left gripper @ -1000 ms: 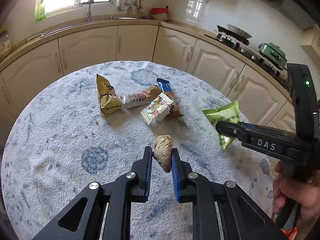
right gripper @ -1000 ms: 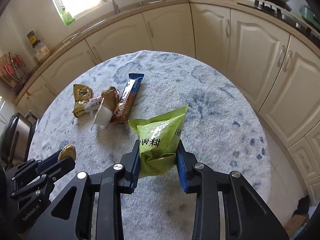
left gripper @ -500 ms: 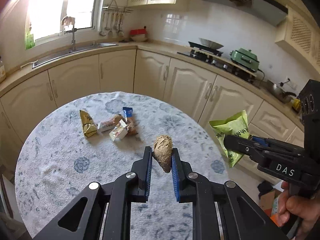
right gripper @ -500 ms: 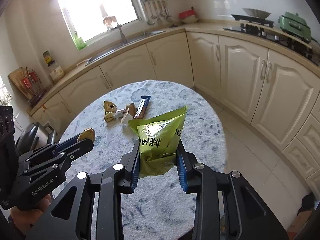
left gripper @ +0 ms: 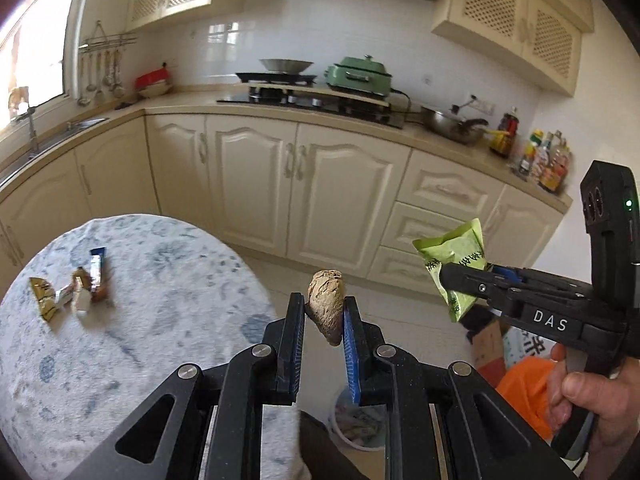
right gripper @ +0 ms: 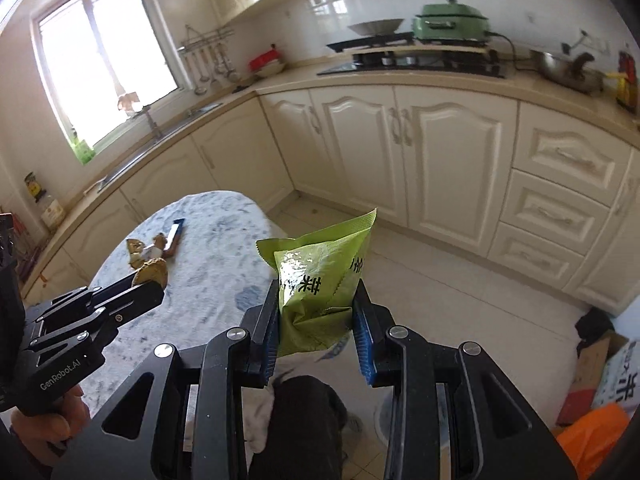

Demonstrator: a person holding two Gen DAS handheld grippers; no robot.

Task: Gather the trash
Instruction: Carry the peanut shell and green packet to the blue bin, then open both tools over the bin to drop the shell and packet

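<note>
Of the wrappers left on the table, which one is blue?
The long narrow wrapper at the far end of the cluster on the table. The gold wrapper and the white pieces beside it show no blue.

I see a bright green packet (right gripper: 320,288) with black lettering, a tan-brown crumpled wad (left gripper: 326,306), black fingers (left gripper: 294,328) faced in blue, a white bench (left gripper: 160,288) cloth mottled blue, cream cabinets (left gripper: 280,184), and an orange bag (left gripper: 524,392).
</note>
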